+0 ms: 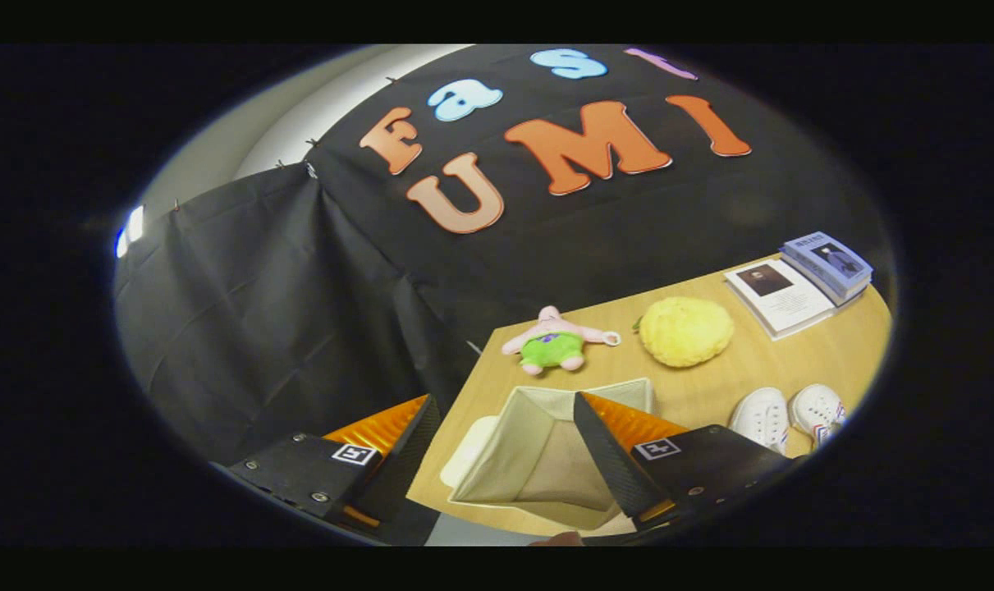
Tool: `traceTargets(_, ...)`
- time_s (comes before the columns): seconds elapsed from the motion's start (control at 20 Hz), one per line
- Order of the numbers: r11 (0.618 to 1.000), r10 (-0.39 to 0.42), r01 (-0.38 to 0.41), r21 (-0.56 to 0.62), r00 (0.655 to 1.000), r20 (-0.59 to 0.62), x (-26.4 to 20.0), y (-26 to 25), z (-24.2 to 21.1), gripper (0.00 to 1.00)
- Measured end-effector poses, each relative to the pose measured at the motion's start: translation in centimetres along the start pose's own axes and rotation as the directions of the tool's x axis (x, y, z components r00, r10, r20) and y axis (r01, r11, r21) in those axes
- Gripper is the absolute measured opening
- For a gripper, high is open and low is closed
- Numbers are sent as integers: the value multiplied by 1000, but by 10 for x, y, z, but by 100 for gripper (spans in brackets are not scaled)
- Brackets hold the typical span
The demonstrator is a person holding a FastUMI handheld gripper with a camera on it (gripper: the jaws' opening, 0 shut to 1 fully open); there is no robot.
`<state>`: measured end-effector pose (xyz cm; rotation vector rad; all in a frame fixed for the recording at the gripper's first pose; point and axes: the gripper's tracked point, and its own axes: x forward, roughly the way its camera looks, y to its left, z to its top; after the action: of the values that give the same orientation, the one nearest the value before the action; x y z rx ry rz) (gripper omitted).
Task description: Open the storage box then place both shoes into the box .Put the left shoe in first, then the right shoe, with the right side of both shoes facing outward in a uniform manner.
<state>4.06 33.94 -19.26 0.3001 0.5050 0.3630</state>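
Gripper view: the gripper [505,410] hangs above the near corner of a light wooden table [710,394], seen at a tilt. Its jaws stand wide apart and grip nothing. Between the two fingers, and a little beyond them, sits the storage box [538,451], a pale fabric box with its top open and its inside bare. A pale flat piece lies against the box's left side; it may be the lid, though I cannot tell.

The two white shoes [784,414] sit side by side on the table, to the right of the right finger and apart from the box. Their toes point toward the gripper.

Beyond the box, a pink plush toy [552,338] with green shorts lies on the table. Just to its right rests a round yellow sponge-like ball [685,331]. Farther off, at the table's far right corner, are an open booklet [777,297] and a small stack of books [826,263].

Black cloth hangs behind the table.
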Motion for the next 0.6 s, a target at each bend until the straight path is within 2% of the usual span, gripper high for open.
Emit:
traceTargets(0.3, 984, -179, 180, -4, 982, 59, -30, -89, 10, 98)
traceTargets(0.6, 934, -354, 357, -5, 930, 95, -63, -172, -3, 98)
